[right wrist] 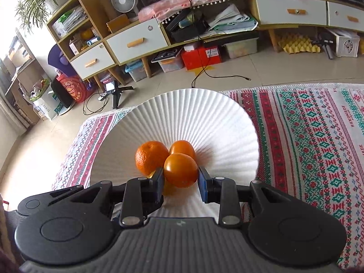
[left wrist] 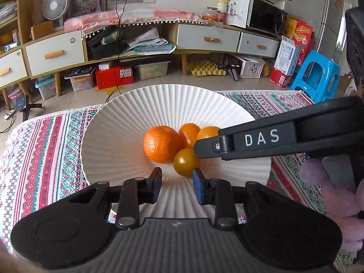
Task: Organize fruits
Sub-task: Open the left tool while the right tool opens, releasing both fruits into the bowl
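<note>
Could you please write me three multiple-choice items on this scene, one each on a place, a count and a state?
1. Where do the fruits lie?
A. at the centre of the white plate
B. on its far rim
C. off the plate

2. How many fruits does the left wrist view show?
A. two
B. three
C. four

3. The left hand-held gripper is
A. shut on a fruit
B. open, with nothing between its fingers
C. shut on the plate's rim

Answers:
1. A, since they cluster in the plate's hollow.
2. C, since one rough-skinned orange and three smooth fruits show, one of them partly hidden.
3. B, since only bare plate shows in the gap between its pads.
</note>
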Available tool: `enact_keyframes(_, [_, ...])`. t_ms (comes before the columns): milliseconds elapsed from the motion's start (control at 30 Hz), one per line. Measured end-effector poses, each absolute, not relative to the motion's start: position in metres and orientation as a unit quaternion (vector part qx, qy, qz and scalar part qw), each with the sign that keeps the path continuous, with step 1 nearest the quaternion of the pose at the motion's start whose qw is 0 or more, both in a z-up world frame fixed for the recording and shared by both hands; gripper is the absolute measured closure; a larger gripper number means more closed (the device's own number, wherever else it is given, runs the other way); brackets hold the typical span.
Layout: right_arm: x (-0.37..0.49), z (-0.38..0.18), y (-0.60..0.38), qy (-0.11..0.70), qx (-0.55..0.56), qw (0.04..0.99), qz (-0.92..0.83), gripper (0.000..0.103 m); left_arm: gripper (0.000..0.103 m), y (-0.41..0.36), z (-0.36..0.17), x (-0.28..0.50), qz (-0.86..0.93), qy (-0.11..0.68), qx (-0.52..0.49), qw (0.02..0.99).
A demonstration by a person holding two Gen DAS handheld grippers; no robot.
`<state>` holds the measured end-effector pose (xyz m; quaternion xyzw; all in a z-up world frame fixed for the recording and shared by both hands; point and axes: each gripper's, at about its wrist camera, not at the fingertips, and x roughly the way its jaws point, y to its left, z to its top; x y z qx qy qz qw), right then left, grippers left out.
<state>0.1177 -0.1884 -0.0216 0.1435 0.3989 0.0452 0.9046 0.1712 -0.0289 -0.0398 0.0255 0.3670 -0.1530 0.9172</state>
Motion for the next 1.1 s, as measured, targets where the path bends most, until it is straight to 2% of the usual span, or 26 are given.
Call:
enact_keyframes(233, [0.122,-0.021,-0.186,0.4,0.144,0.904,0.043,0.074,0.068,-0.031,-0.04,0.171,-0.154,0.365,0.028,0.918])
enact_keyframes(433, [0.119,-0.019,-0.186,0.396,0.133,0.907,0.044,0.071,0.049,-0.034,-0.039,0.17,-0.155,0.36,0.035,0.919])
enact_keyframes(767, [0.114,-0.012,-0.187,0.383,0.133,0.913,0.047,0.05,0.031,-0.032,-0.035,0.166,-0.153,0.359,0.035,0.92])
enact_keyframes(1100, [0.093,0.001,-0.192,0.373,0.128,0.918,0.035,0.033,0.014,-0.03,-0.019,0.143,-0.153,0.352,0.029,0.923])
